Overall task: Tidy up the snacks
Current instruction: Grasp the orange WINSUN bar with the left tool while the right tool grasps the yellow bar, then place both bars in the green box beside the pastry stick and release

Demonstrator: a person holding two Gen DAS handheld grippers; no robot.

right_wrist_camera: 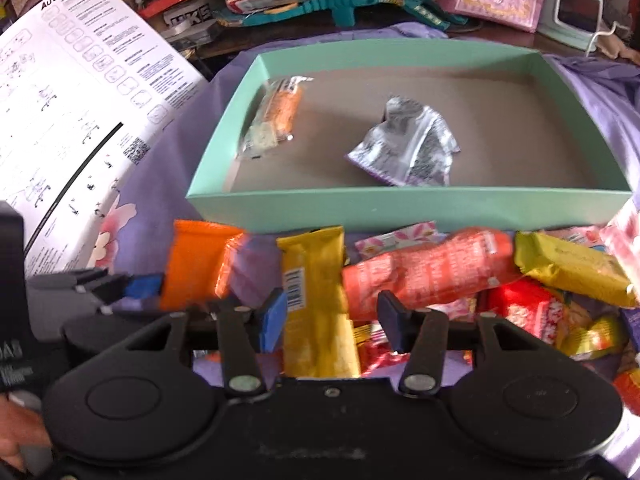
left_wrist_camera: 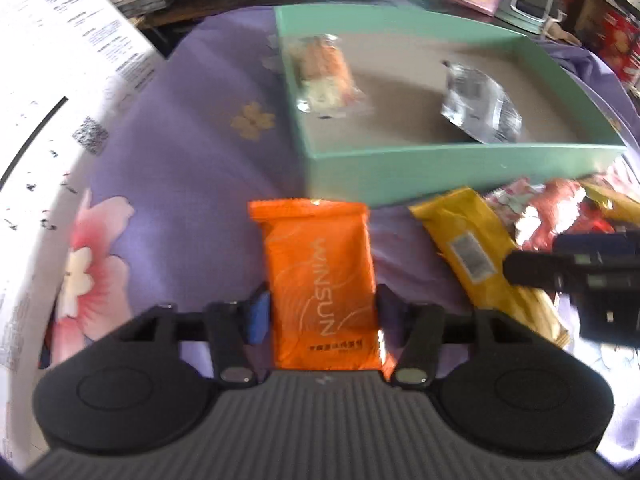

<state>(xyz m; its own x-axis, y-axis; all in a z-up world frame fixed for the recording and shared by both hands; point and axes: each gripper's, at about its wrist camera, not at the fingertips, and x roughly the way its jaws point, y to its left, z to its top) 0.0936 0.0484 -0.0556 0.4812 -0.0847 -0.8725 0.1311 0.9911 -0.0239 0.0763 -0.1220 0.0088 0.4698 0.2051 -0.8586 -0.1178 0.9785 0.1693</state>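
Clutter of toys, boxes and a printed instruction sheet rings the purple flowered cloth that covers your counter. Toward its far edge sits the mint box, already holding a clear-wrapped snack by its left wall and a silver pouch near the middle.

Your left tongs are half closed, both pads against the long sides of the orange packet, which lies just in front of the box's near wall. Your right tongs stand about half open around the yellow bar; the blue pad touches its left side, the other pad stands clear, so nothing is held there yet.

The grip on the orange packet is near its bottom end, so it may droop or slip when lifted. The box's near wall is close ahead; a low carry could catch it. The two tools sit close together and could collide.
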